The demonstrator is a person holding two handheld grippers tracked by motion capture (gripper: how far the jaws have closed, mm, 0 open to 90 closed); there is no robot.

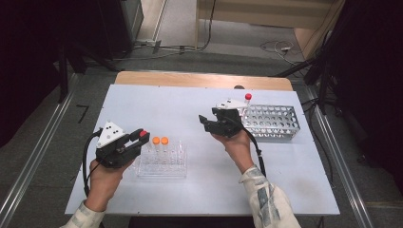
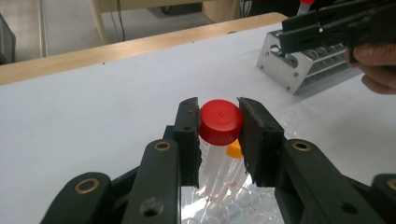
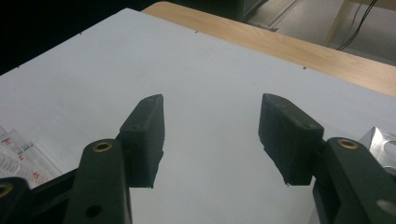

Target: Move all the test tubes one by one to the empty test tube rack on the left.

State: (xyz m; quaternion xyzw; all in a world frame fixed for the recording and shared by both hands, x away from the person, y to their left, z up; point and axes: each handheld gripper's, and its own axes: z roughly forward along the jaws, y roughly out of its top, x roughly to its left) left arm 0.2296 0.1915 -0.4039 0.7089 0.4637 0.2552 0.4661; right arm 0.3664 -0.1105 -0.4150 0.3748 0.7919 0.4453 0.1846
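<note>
Tube transfer looks roughly midway, my read; left gripper (image 2: 219, 135) has its jaws clamped on the red cap of a red-capped tube (image 2: 219, 122), held just over the clear rack (image 1: 161, 161) at near left of the worktop (image 1: 180, 104); tube bottom appears at or just inside a rack hole, cannot tell if seated. Two orange-capped tubes (image 1: 160, 141) already stand upright in that clear rack, just right of the held tube. Right gripper (image 3: 211, 135) hovers with jaws wide and empty, over bare worktop beside the metal rack (image 1: 271, 122) at far right. One more red-capped tube (image 1: 247, 97) stands at the metal rack's far-left corner; likely next to go. Remaining, as I judge it: seat and release the held tube, then move the last one across.
</note>
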